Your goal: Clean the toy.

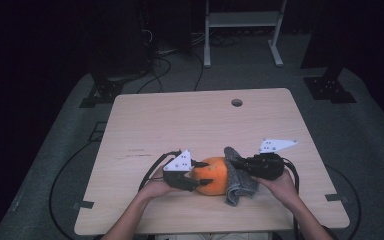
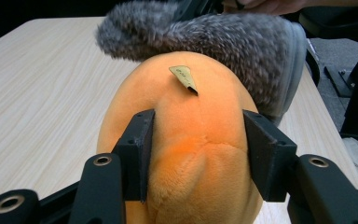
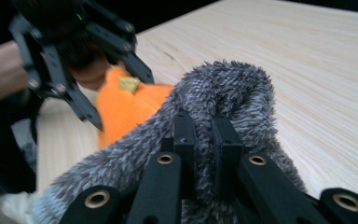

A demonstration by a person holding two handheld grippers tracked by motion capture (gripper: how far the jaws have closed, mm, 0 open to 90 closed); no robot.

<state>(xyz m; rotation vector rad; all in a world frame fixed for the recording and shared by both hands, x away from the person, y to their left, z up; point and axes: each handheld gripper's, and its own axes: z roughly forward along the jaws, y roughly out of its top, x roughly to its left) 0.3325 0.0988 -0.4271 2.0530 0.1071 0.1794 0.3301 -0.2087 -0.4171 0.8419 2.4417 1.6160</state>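
Observation:
An orange plush toy (image 1: 212, 175) lies on the wooden table (image 1: 180, 120) near its front edge. My left gripper (image 1: 195, 175) comes at it from the left and is shut on it. In the left gripper view both pads press into the soft orange plush toy (image 2: 196, 107), which has a small tan tag (image 2: 185, 77) on top. A grey fuzzy cloth (image 1: 240, 182) is draped against the toy's right side. My right gripper (image 1: 235, 164) is shut on a fold of this grey cloth (image 3: 233, 88), with the jaws (image 3: 204, 126) nearly together. Beyond it, the left gripper (image 3: 121, 100) holds the plush toy (image 3: 126, 109).
A round cable hole (image 1: 237, 102) sits in the table's far edge. Bare wood stretches across the far and left parts of the tabletop. Cables trail off the front edge from both grippers. A white metal frame (image 1: 240, 20) stands on the floor behind the table.

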